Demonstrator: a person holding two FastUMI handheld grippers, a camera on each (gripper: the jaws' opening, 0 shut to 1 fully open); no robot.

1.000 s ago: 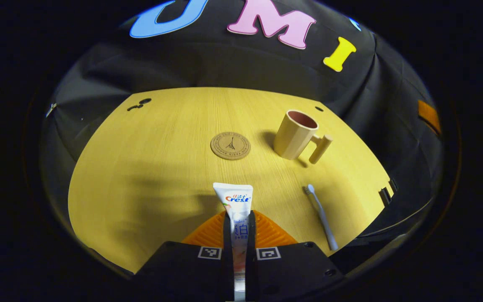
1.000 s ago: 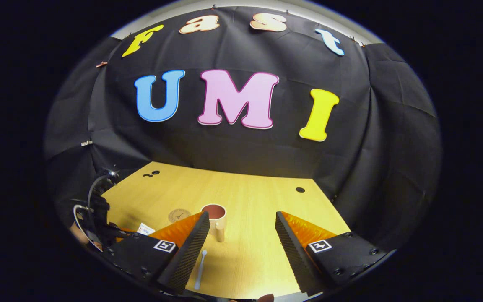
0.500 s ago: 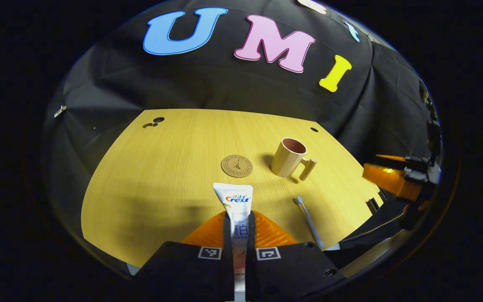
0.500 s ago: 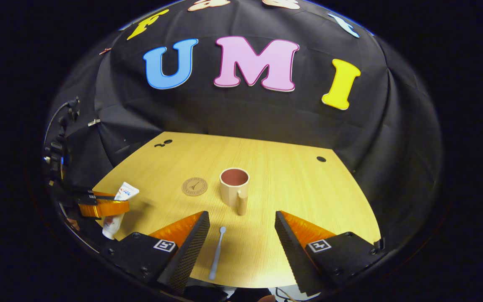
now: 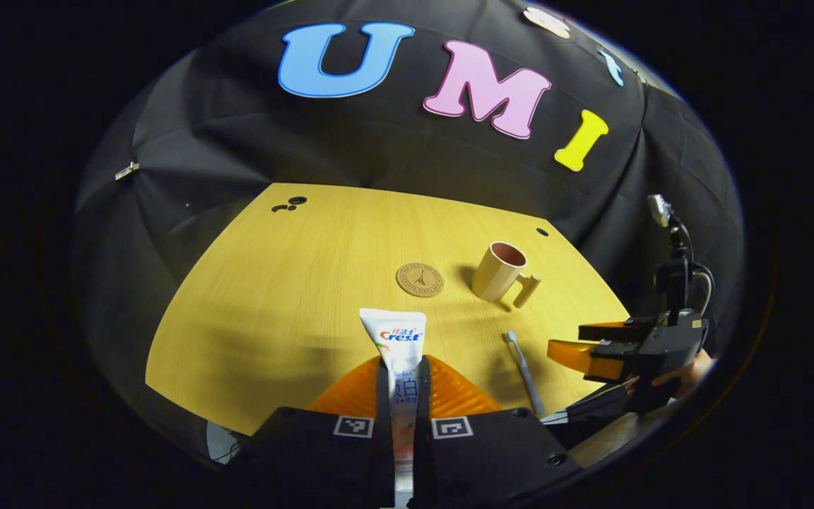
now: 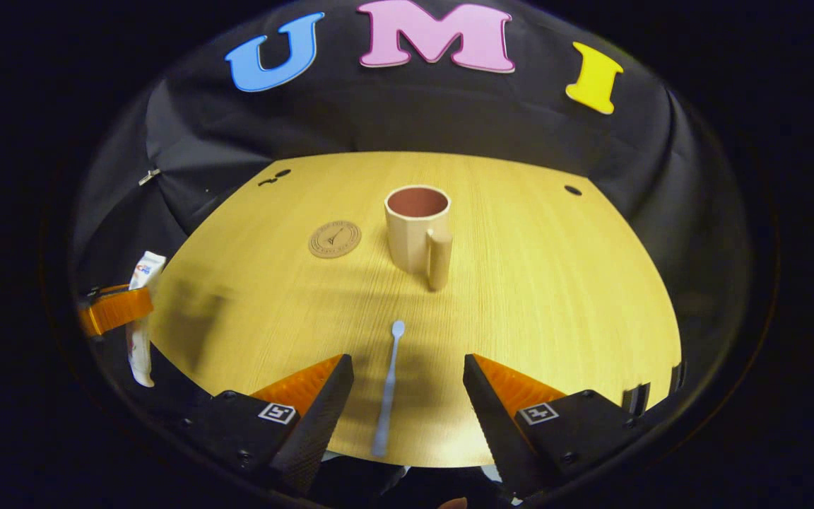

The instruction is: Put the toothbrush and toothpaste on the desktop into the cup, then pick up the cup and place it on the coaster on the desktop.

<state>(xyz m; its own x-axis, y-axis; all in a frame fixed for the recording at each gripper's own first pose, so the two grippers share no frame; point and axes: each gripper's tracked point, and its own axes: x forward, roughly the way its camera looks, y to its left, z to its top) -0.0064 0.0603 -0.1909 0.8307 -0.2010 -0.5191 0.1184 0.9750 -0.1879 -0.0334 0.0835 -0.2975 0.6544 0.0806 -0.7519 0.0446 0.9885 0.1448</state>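
Note:
My left gripper (image 5: 403, 378) is shut on a white toothpaste tube (image 5: 398, 346), held upright above the table's near edge. The same tube (image 6: 141, 311) hangs in that gripper at the left of the right gripper view. A beige cup (image 5: 497, 271) with a side handle stands upright right of a round cork coaster (image 5: 420, 279). A pale toothbrush (image 6: 388, 378) lies on the wood between the spread fingers of my right gripper (image 6: 407, 367), which is open and hovers above it. The cup (image 6: 417, 228) and coaster (image 6: 335, 239) lie beyond the brush.
The wooden table (image 6: 534, 283) has small cable holes at its far corners (image 6: 573, 190). Black cloth walls close in behind and at both sides. In the left gripper view, the right gripper (image 5: 605, 350) and a hand holding it sit at the table's right edge.
My right gripper has tipped down and moved forward over the toothbrush. My left gripper, still holding the toothpaste, has drawn back and risen a little from the table.

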